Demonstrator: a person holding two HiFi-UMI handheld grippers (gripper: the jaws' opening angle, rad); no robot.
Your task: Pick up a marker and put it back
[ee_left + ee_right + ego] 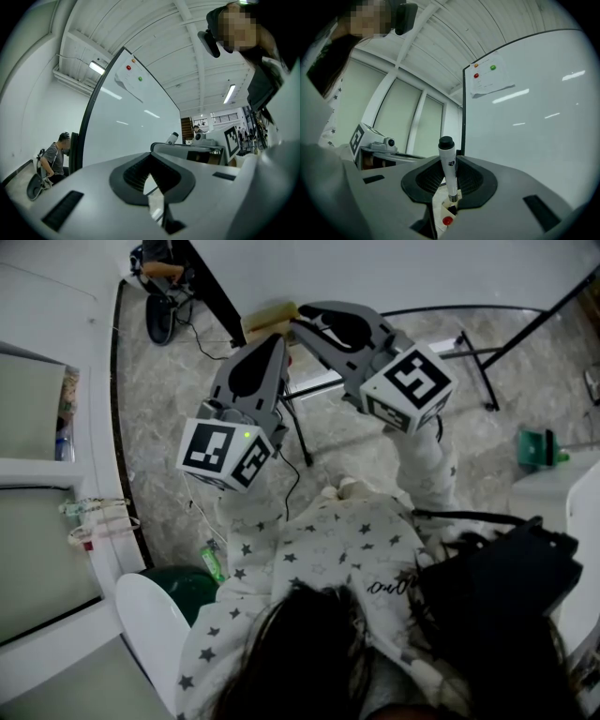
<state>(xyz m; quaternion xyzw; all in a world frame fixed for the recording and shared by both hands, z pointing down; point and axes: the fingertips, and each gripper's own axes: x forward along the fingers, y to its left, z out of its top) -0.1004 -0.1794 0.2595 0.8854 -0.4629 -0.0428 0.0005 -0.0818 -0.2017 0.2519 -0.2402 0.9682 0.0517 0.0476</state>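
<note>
A white marker (449, 168) with a black cap stands upright between the pads of my right gripper (449, 174), which is shut on its barrel. In the left gripper view the marker's capped end (172, 138) sticks up above the right gripper (197, 151). My left gripper (150, 161) is held beside it, its jaws together with nothing between them. Both point at a large whiteboard (534, 122). In the head view the left gripper (258, 367) and right gripper (328, 326) are raised side by side; the marker is hidden there.
A paper sheet hangs on the whiteboard (131, 126) under a red magnet (476, 75) and a green magnet (492, 68). A seated person (56, 157) is left of the board. On the floor are stand legs (478, 348), a green bin (183, 587) and a black bag (497, 587).
</note>
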